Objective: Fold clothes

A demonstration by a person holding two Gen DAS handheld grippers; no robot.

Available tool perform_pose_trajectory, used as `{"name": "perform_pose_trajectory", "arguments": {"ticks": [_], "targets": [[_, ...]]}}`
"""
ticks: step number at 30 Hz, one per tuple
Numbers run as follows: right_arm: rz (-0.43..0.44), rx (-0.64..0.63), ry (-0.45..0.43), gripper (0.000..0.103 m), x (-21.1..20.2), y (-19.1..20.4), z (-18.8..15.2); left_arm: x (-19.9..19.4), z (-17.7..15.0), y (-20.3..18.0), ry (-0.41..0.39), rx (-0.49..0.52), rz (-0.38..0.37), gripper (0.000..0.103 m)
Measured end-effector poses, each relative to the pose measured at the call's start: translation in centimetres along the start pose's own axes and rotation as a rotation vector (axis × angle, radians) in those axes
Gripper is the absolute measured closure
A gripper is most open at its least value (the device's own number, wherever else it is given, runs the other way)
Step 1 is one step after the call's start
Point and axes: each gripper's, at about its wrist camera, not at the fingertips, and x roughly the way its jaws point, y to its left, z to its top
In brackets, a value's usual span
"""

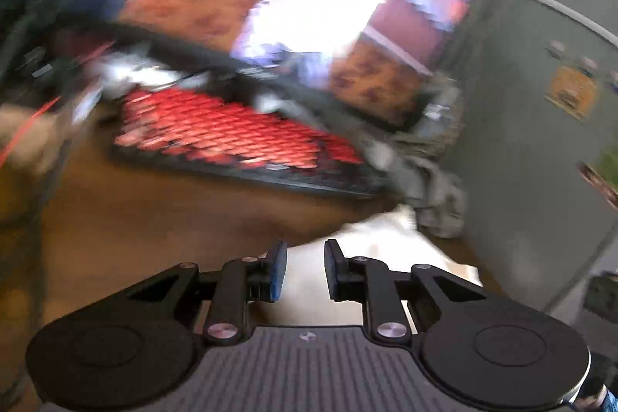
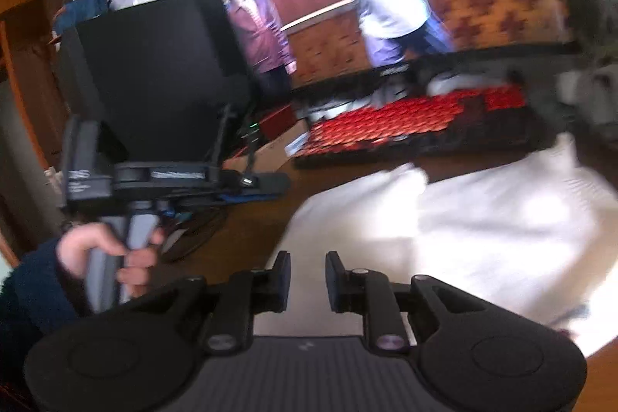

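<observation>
Right wrist view: white garment (image 2: 483, 219) lies on the wooden table (image 2: 239, 242), ahead and to the right of the right gripper (image 2: 308, 280), whose fingers stand apart and empty just above its near edge. The left gripper (image 2: 247, 186), held level by a hand (image 2: 104, 253), hangs further left, fingers also apart in the left wrist view.
</observation>
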Motion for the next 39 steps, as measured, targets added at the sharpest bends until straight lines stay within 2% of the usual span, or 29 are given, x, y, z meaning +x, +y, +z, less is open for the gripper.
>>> {"name": "perform_pose_trajectory", "arguments": {"ticks": [1, 5, 8, 11, 14, 15, 16, 17, 18, 19, 20, 23, 24, 27, 29, 30, 31, 32, 33, 34, 35, 39], "targets": [[-0.01, 0.008, 0.003, 0.084, 0.0, -0.3, -0.2, 0.4, 0.2, -0.9, 0.004, 0.037, -0.025, 0.084], [-0.051, 0.04, 0.015, 0.085, 0.1, -1.5, -1.0, 4.3, -0.1, -3.2, 0.073, 0.169, -0.02, 0.086], [-0.04, 0.066, 0.008, 0.086, -0.4, -2.5, -1.5, 6.1, -0.6, -2.7, 0.08, 0.205, 0.062, 0.094], [-0.026, 0.093, 0.0, 0.087, -0.9, -3.5, -1.9, 6.1, -0.8, -1.8, 0.069, 0.196, 0.183, 0.1], [-0.027, 0.108, -0.024, 0.086, -2.4, -4.0, -2.0, 5.4, -0.7, -1.4, 0.068, 0.179, 0.182, 0.101], [-0.04, 0.09, -0.042, 0.082, -3.1, -3.9, -1.9, 5.1, -0.3, -1.4, 0.07, 0.174, 0.143, 0.098], [-0.038, 0.093, -0.046, 0.07, -3.3, -4.0, -1.9, 5.0, 0.2, -1.5, 0.07, 0.193, 0.098, 0.089], [-0.033, 0.099, -0.047, 0.064, -3.5, -4.1, -2.0, 4.9, 0.7, -1.6, 0.069, 0.211, 0.054, 0.076], [-0.027, 0.105, -0.048, 0.057, -3.6, -4.3, -2.1, 4.8, 1.1, -1.8, 0.069, 0.231, 0.01, 0.068], [-0.022, 0.112, -0.049, 0.057, -3.7, -4.4, -2.2, 4.9, 1.6, -2.3, 0.083, 0.289, -0.015, 0.055], [-0.017, 0.118, -0.05, 0.057, -3.9, -4.5, -2.3, 5.4, 2.0, -3.0, 0.108, 0.354, -0.042, 0.049], [-0.001, 0.137, -0.054, 0.057, -4.3, -4.8, -2.6, 7.5, 3.2, -4.2, 0.22, 0.511, -0.105, 0.047], [0.004, 0.143, -0.055, 0.057, -4.4, -4.9, -2.7, 8.6, 3.5, -4.0, 0.269, 0.528, -0.105, 0.048], [0.019, 0.161, -0.058, 0.057, -4.8, -5.3, -3.1, 10.6, 4.7, -2.6, 0.372, 0.476, -0.133, 0.054], [0.03, 0.174, -0.06, 0.057, -5.1, -5.5, -3.3, 11.0, 5.2, -2.0, 0.424, 0.419, -0.19, 0.083], [0.025, 0.171, -0.055, 0.057, -5.0, -5.5, -3.3, 11.2, 5.2, -1.8, 0.43, 0.406, -0.185, 0.085], [0.018, 0.167, -0.05, 0.057, -5.0, -5.4, -3.3, 11.3, 5.0, -1.8, 0.426, 0.407, -0.172, 0.093], [0.012, 0.163, -0.044, 0.058, -4.9, -5.3, -3.3, 11.2, 4.8, -1.7, 0.413, 0.407, -0.152, 0.096], [0.005, 0.159, -0.038, 0.065, -4.8, -5.2, -3.4, 10.9, 4.6, -1.7, 0.404, 0.394, -0.129, 0.097], [-0.002, 0.155, -0.032, 0.079, -4.8, -5.1, -3.4, 10.6, 4.4, -1.6, 0.395, 0.381, -0.107, 0.098], [-0.008, 0.15, -0.026, 0.084, -4.7, -5.1, -3.4, 10.1, 4.2, -1.5, 0.384, 0.372, -0.088, 0.098], [-0.035, 0.134, -0.003, 0.086, -4.5, -4.7, -3.5, 9.8, 3.3, -1.5, 0.372, 0.412, -0.048, 0.098]]}}
